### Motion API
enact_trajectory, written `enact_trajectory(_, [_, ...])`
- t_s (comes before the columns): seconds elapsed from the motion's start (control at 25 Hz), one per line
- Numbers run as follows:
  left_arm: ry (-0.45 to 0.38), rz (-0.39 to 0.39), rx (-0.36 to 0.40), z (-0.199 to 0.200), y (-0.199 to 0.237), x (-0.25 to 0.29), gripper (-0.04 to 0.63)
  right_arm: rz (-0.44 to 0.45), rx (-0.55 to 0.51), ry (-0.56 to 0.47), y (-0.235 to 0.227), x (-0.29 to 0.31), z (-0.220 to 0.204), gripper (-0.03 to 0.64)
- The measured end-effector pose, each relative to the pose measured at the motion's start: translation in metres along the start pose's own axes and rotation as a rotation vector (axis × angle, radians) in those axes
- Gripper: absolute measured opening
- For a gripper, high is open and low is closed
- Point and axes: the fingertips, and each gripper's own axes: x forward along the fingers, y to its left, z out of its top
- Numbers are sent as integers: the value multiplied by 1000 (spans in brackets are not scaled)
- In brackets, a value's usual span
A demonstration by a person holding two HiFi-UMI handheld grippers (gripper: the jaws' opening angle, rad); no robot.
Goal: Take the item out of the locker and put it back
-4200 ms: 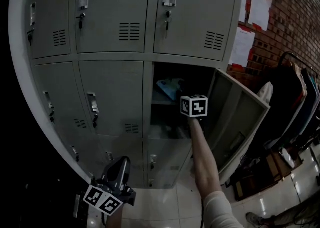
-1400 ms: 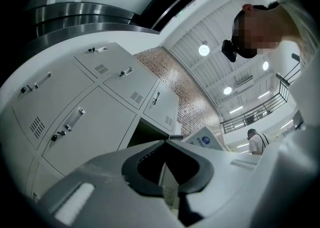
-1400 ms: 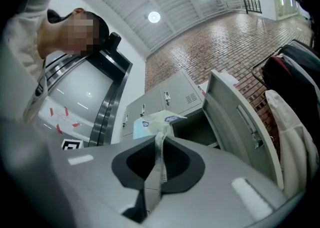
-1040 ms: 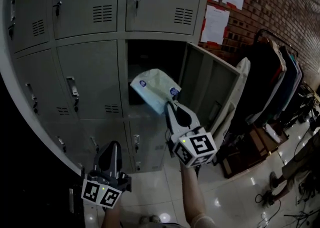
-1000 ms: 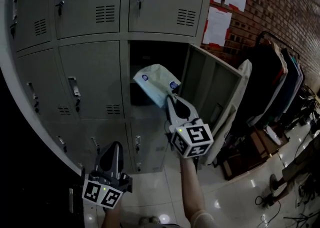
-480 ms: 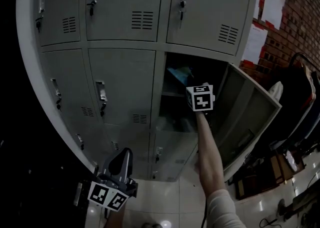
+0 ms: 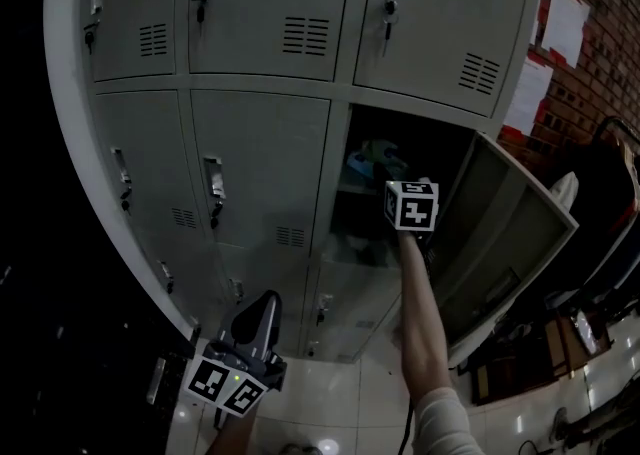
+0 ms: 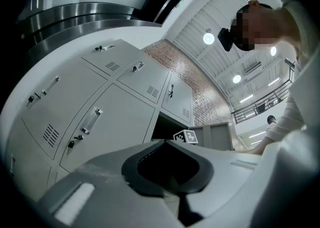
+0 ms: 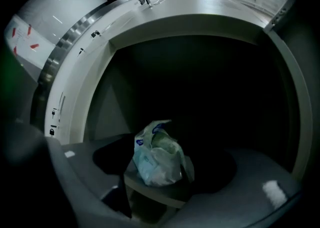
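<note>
Bag set back in the open locker, right gripper released

The left gripper (image 7: 264, 301) was held low in front of the bottom row of lockers, above the tiled floor (image 7: 345, 393), its jaws closed together with nothing between them. Further in, the person's right arm (image 7: 420, 323) was stretched level toward the open compartment, beside the door (image 7: 500, 233) that was swung out to the right. The right gripper (image 9: 167, 172) was pushed into the mouth of that compartment; its jaws had just been opening and were spread wide, with the pads clear of the bag. The pale plastic bag (image 9: 157, 159) was seen resting on the shelf (image 9: 150, 194) inside, in line with the gap between the spread jaws and just ahead of them, crumpled and upright. Behind it the locker interior was too dark for anything more to be made out.
</note>
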Motion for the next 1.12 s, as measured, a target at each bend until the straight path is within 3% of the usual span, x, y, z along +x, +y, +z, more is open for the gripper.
enact_trajectory(0.2, [13,-22,-6,-4,-7,2,5,-17,60,2,-9,-9,-8,342])
enact_trajectory(0.32, [6,-25,-1,2,-8,1,5,-7,108,-67,-9,-24,10,342])
enact_trajectory(0.56, [1,-51,18,11,-21,-1,5,124,189,-253,17,-102,56,341])
enact_trajectory(0.64, [4,-49,29,14,-24,-3,5,179,152,-327,45,-150,64,324])
enact_trajectory(0.76, [-1,-47,53,20,-30,-6,3,232,55,-459,93,-237,68,176])
enact_trajectory(0.88, [-5,-57,77,21,-37,-11,3,268,233,-608,113,-324,64,3])
enact_trajectory(0.92, [-1,-62,86,18,-40,-12,3,269,307,-630,113,-345,56,3])
enact_trajectory(1.0, [8,-78,96,14,-47,-13,3,244,380,-585,112,-367,27,2])
enact_trajectory(1.12, [2,-102,94,15,-60,-17,4,210,391,-406,121,-368,-13,2])
